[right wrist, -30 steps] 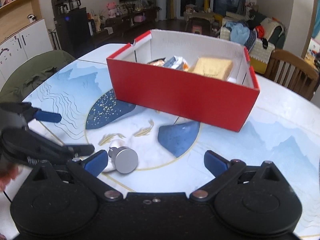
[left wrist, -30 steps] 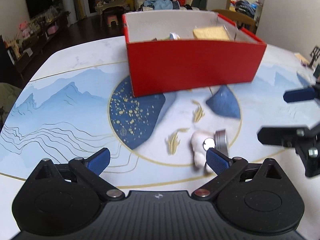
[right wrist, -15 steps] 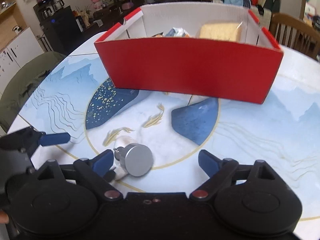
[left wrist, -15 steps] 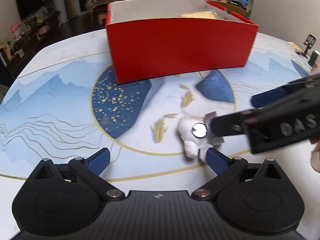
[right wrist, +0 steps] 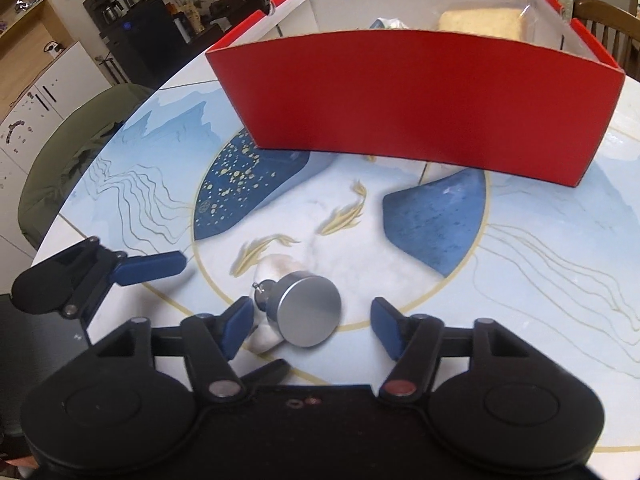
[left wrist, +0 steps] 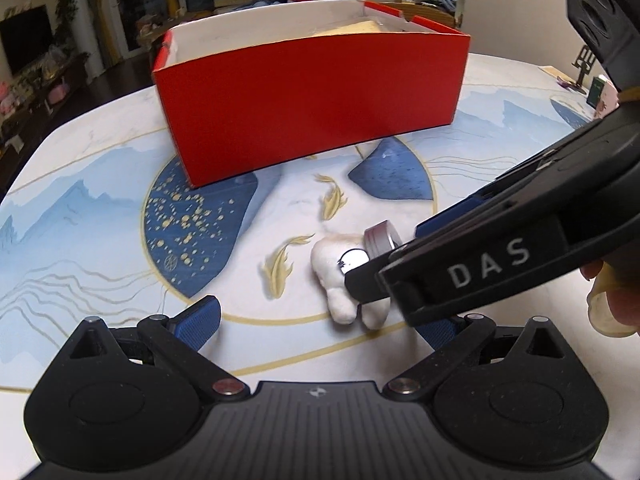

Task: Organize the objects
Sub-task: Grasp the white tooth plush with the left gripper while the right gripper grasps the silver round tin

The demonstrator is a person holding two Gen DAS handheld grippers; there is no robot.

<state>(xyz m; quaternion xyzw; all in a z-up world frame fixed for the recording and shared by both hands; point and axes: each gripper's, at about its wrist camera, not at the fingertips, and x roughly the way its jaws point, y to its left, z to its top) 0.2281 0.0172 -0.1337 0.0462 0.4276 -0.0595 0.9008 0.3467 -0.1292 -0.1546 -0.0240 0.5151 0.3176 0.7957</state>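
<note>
The jaws of the right gripper [right wrist: 311,326] stand wide apart, one blue ribbed pad on each side of a small white plush toy [right wrist: 276,268] with a silver metal disc [right wrist: 309,311] on it; neither pad touches the disc, while the left pad sits just beside the toy's lower end, and whether it presses the plush cannot be told. The jaws of the left gripper [left wrist: 320,316] are also wide, holding nothing, low over the desk [left wrist: 100,216] just short of the toy.

In the left wrist view the right gripper [left wrist: 384,256] crosses from the right, a black body lettered DAS, its dark finger lying over the toy [left wrist: 340,276]. The toy is soft, fuzzy and lumpy, with two stubby rounded ends toward the camera. The disc [left wrist: 382,238] is a short smooth brushed-metal cylinder joined to a smaller shiny round knob.

Beyond the toy stands one red cardboard box [right wrist: 420,100], rectangular, open-topped, white inside. It holds one tan spongy block [right wrist: 480,22] and some crumpled pale wrapping [right wrist: 386,24].

The desk top is glossy and smooth, printed with pale blue mountains, thin gold lines, one gold ring, two dark blue patches and two golden fish.
</note>
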